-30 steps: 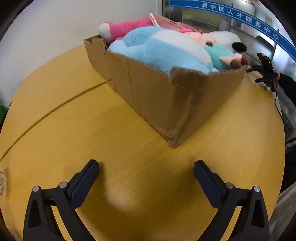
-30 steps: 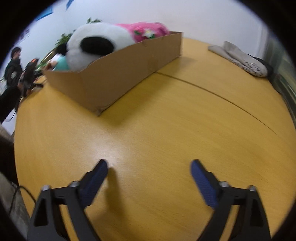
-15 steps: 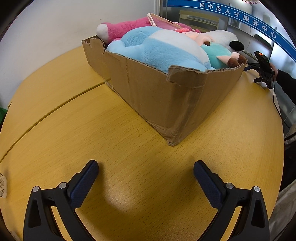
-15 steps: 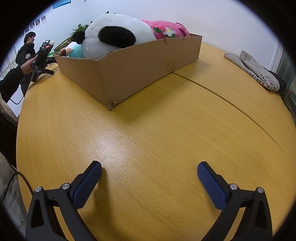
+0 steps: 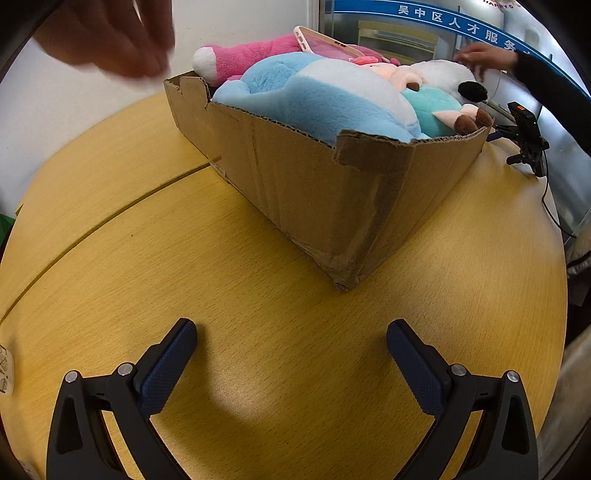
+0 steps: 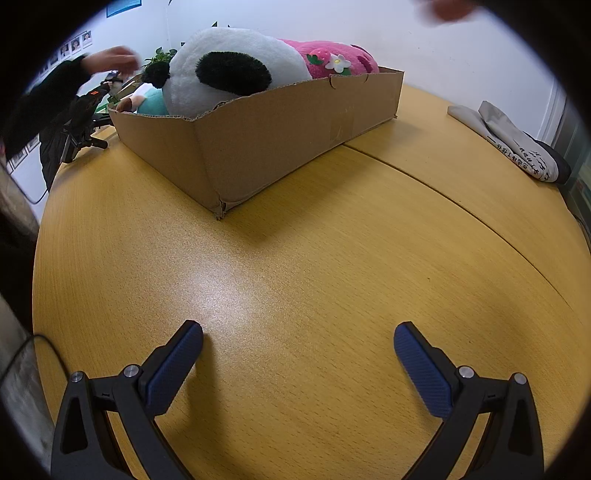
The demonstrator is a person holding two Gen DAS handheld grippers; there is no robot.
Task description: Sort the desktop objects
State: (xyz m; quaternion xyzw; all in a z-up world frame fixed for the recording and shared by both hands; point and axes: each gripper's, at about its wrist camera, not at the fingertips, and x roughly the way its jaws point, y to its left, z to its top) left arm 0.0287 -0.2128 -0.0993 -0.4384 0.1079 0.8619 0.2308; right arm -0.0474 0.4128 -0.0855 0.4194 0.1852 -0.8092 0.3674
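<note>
Both claws wide and empty over the wooden bench [image 5: 258, 332]; cardboard box [image 5: 332, 192] ahead holds the plush toys.
Left claw [image 5: 291, 343] view alone shows blue plush [image 5: 314, 99] and phone case [image 5: 325, 42]; right claw [image 6: 297, 343] view shows panda plush [image 6: 236, 70], pink plush [image 6: 332, 59], folded cloth [image 6: 517, 144] well apart. Blurred hand [image 5: 110, 33] overhead.

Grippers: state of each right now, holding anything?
Left gripper: open, holding nothing, over the bare table short of the cardboard box.
Right gripper: open, holding nothing, also short of the box.
</note>
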